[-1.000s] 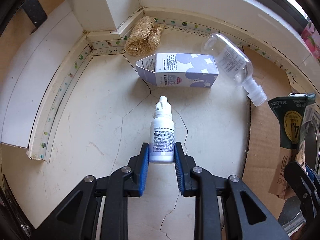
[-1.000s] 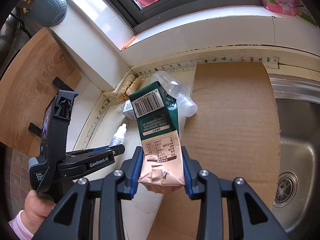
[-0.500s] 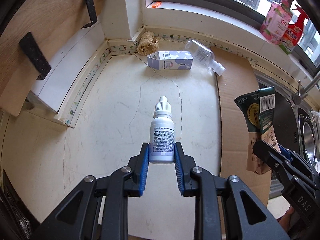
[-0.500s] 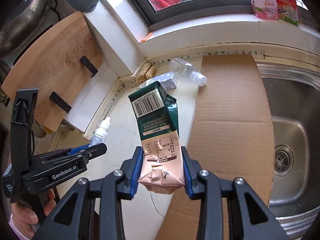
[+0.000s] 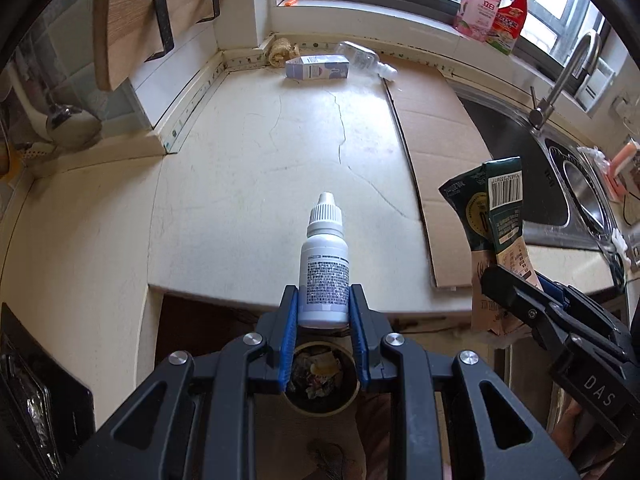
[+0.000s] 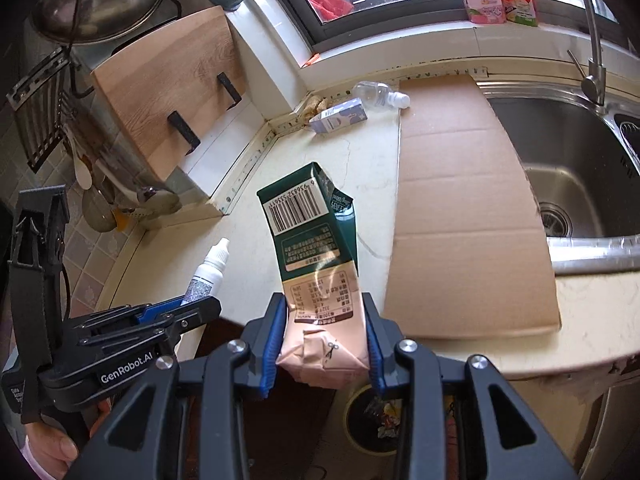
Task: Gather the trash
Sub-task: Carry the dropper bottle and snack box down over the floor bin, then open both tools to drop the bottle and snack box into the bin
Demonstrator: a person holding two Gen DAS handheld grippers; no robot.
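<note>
Kitchen counter [image 5: 248, 184] by a window, cracked and pale, with cardboard [image 6: 464, 200] laid beside a steel sink [image 6: 580, 168]. Below the counter edge, a round bin [image 5: 320, 380] on the floor, already holding scraps.

Left gripper [image 5: 323, 312]: narrowed onto a small white dropper bottle [image 5: 324, 272], blue pads pressing its lower body, cap pointing away. Held directly above the bin mouth, probably so a release drops it straight in.

Right gripper [image 6: 323, 344]: set wider, clamped on the pink bottom end of a crumpled green carton [image 6: 316, 264], torn top sticking out over the counter. Hanging just off the counter edge with the bin [image 6: 380, 420] below and slightly to its right; likely needs a small shift before letting go.

Still uncollected in the far corner: a small white box [image 5: 318, 67] lying on its side, a clear bottle [image 5: 360, 58] touching it, and a loofah [image 5: 280, 52] against the wall.
</note>
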